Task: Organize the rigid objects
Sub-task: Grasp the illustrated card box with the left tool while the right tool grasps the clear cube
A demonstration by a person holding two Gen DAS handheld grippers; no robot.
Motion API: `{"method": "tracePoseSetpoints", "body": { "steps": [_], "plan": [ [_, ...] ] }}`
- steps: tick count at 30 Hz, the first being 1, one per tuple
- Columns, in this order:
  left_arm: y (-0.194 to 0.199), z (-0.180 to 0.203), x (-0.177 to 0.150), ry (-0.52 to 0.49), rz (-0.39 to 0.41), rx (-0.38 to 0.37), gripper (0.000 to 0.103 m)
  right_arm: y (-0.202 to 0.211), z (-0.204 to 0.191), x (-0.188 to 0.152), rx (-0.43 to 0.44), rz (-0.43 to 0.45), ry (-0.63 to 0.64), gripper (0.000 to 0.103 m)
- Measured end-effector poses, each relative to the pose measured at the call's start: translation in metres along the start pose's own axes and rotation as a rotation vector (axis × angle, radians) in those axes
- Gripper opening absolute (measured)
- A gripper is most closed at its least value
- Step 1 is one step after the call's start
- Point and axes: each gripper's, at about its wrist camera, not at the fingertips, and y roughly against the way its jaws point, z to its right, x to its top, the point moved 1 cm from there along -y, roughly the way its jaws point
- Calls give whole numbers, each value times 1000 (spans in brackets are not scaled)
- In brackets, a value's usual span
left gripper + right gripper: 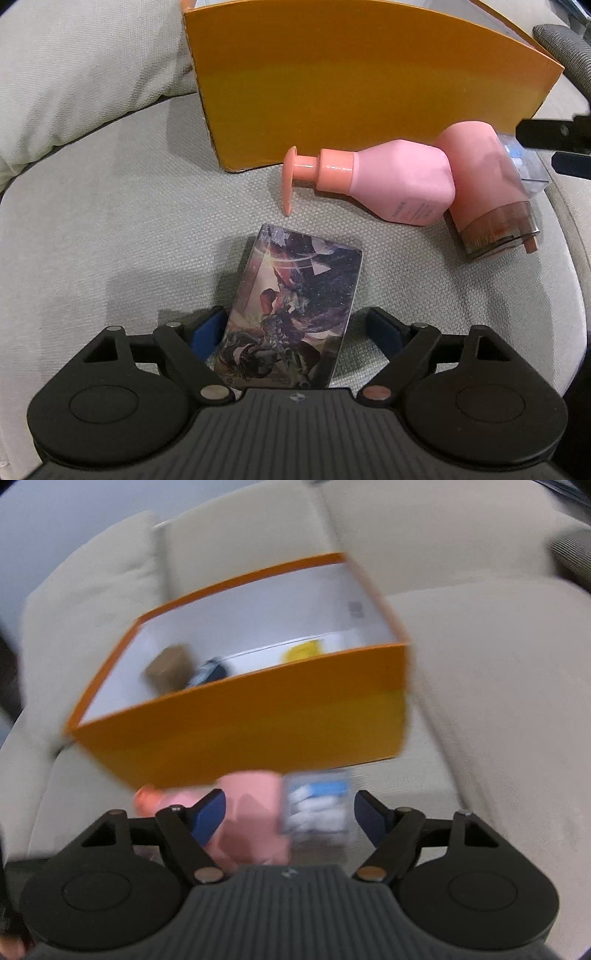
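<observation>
left wrist view: left gripper (295,328) jaws wide, card box (291,314) lies flat between them on sofa cushion (110,221), pads not pressing it
beyond: pink pump bottle (388,181) on its side, touching pink lint-roller-like thing (487,192); orange box (362,85) just behind
right wrist view (blurred): right gripper (291,812) jaws apart, gripping nothing; pink bottle and clear packet (317,801) below; orange box holds brown, dark and yellow items
</observation>
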Motion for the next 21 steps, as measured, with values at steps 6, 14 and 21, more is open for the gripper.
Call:
{"method": "tracePoseSetpoints", "body": {
  "steps": [6, 14, 21],
  "plan": [
    [1, 2, -2, -9, 1, -5, 103, -21, 16, 7, -14, -68, -49, 78],
    [2, 3, -2, -5, -5, -6, 103, -37, 31, 12, -2, -129, -78, 84],
    [0, 3, -4, -5, -1, -5, 103, -23, 13, 16, -173, -129, 118, 83]
  ]
}}
